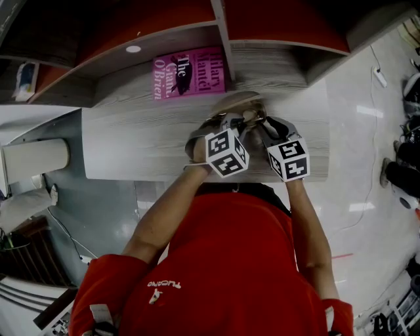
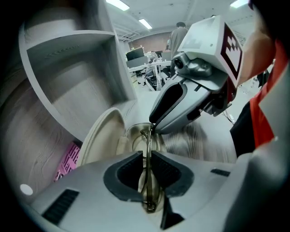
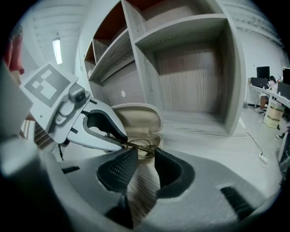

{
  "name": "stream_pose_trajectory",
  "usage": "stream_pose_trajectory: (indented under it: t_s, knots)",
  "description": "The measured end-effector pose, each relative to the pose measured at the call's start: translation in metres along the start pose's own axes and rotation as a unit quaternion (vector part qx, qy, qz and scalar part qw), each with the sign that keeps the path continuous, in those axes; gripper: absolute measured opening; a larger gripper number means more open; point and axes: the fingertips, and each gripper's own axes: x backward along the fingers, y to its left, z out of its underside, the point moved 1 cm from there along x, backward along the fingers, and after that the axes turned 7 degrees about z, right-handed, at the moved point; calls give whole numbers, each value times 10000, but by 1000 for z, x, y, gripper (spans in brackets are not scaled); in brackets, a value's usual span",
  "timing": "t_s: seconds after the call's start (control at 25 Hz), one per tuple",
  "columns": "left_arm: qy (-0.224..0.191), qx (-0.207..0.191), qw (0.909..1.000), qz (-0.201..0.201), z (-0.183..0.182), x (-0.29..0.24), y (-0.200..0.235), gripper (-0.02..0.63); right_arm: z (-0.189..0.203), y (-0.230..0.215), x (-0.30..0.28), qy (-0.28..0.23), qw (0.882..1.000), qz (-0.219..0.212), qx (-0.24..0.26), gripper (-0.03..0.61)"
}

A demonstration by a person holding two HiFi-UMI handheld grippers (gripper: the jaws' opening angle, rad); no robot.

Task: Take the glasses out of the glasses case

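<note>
Your left gripper (image 2: 147, 153) is clenched on the glasses (image 2: 147, 136). They stand edge-on, with their far end at the open beige glasses case (image 2: 102, 136) on the wood-grain table (image 1: 131, 144). Your right gripper (image 3: 146, 150) is released: jaws apart, nothing between them, tips just beside the frame.

A pink book (image 1: 189, 75) lies flat at the far edge of the grey wood-grain desk (image 1: 131, 147), beneath open shelves (image 1: 223, 26).

Wood-grain desk (image 1: 131, 141), red-backed shelves (image 1: 275, 20), glossy floor (image 1: 367, 131).
</note>
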Motion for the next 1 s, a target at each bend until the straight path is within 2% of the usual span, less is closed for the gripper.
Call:
stream_pose_trajectory:
  t_s: [0.36,1.0]
  knots:
    - [-97,145,9998,-36,-1,0,2,23,0,-2,1,-40,10000,-30,-26,132]
    - [-880,270,9956,-188,-22,26,2,20,0,-3,1,-37,10000,-60,17,144]
